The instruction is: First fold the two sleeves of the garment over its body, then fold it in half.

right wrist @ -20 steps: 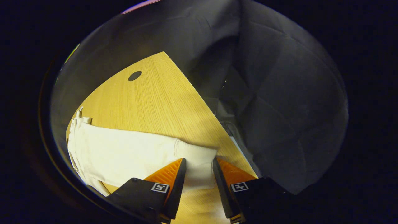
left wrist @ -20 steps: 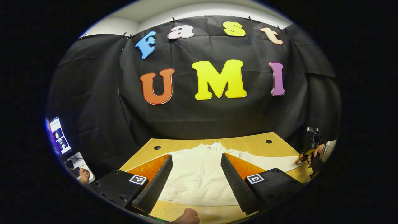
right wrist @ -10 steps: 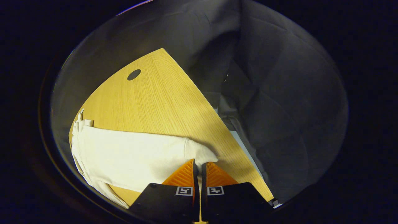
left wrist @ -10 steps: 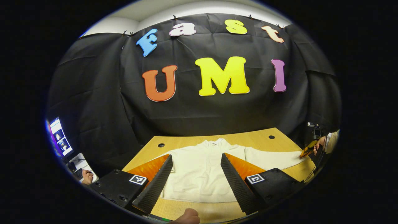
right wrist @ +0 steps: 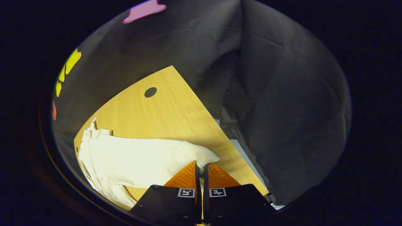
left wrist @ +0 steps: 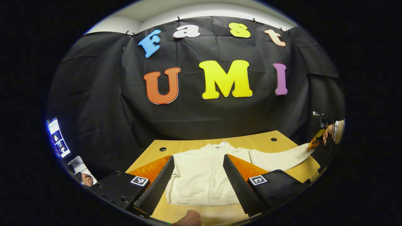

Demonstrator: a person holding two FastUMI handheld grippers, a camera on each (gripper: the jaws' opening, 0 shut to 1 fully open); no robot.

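Garment (left wrist: pixel 201 179) lies on the bench (left wrist: pixel 188 146); right hand-held gripper (right wrist: pixel 200 168) clenched on its sleeve cuff (right wrist: pixel 201 155), left hand-held gripper (left wrist: pixel 198 179) released above. No writing readable.

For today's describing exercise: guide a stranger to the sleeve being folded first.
Find the wooden table, then the cream garment on it. The sleeve stretches toward the table's edge; alone, its cuff is pinched in the right hand-held gripper.

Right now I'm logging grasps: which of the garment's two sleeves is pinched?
The sleeve at the table's right end: the right gripper is shut on its cuff, lifting it. The open left gripper hovers over the body.
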